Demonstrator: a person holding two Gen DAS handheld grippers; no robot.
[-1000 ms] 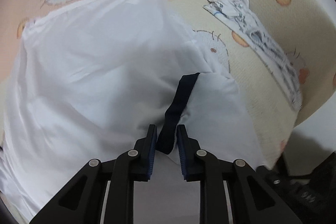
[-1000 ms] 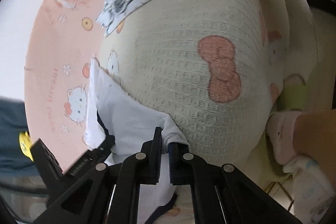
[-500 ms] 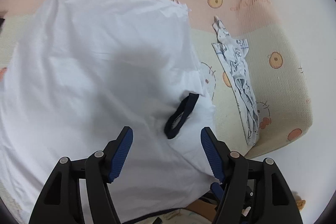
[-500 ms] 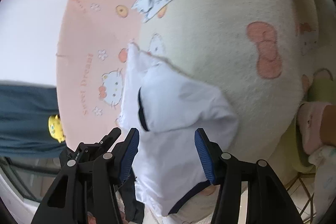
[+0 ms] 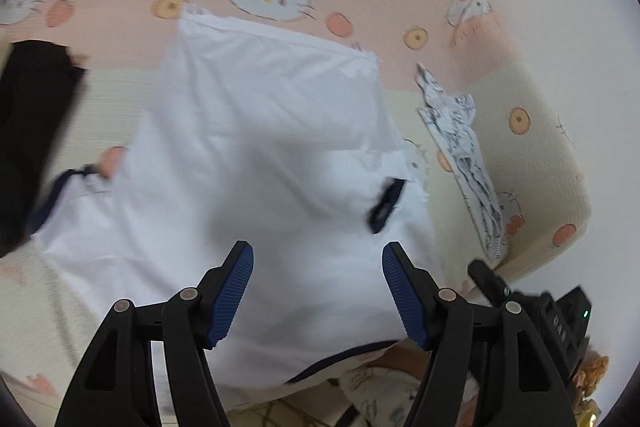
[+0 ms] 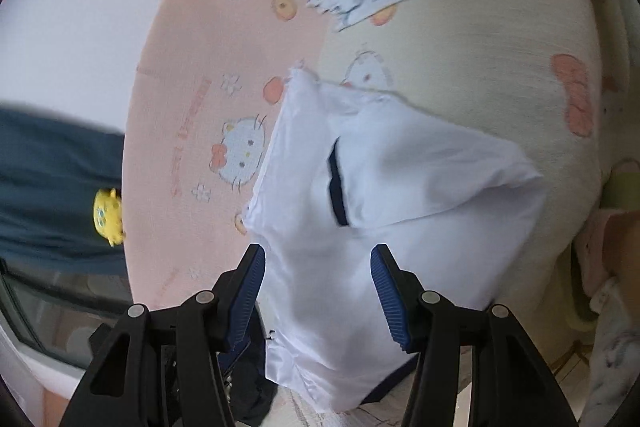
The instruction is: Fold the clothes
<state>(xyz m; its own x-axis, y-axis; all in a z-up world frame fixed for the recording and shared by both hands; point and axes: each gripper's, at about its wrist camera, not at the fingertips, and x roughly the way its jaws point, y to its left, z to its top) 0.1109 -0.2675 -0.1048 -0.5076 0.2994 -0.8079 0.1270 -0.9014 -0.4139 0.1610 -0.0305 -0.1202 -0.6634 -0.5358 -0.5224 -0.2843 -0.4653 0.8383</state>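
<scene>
Item: white shirt (image 5: 256, 163), navy trim, lying on the bed (image 5: 552, 163). Its hem end reaches toward the pink band of the cover; its near part hangs over the bed's front edge. One side is laid over the body, so a navy-cuffed sleeve (image 6: 336, 183) rests on top. In the left view a second navy cuff (image 5: 60, 187) shows at the shirt's other side, still spread outward.

Left gripper (image 5: 316, 287): jaws wide apart, nothing between them, hovering above the shirt's near part.

Right gripper (image 6: 318, 283): jaws equally wide, empty, above the same end of the shirt. Contact with the cloth cannot be told in either view.

Other stock: a patterned garment (image 5: 460, 143), crumpled in a strip near the bed's far right edge, well apart from the shirt. A dark shape at the left of the left view, blurred, unidentified.

Stage, judged: part-folded. One side appears turned in, the other not; the shirt is not yet a compact stack.

Handling note: thin cloth, prone to wrinkling and sliding off the front edge. Grip near seams or trim rather than mid-panel, take two spaced points on one edge, lift together, and lay the flap down flat so the fold line runs straight. Keep the overhanging part from dragging the rest off the bed.
</scene>
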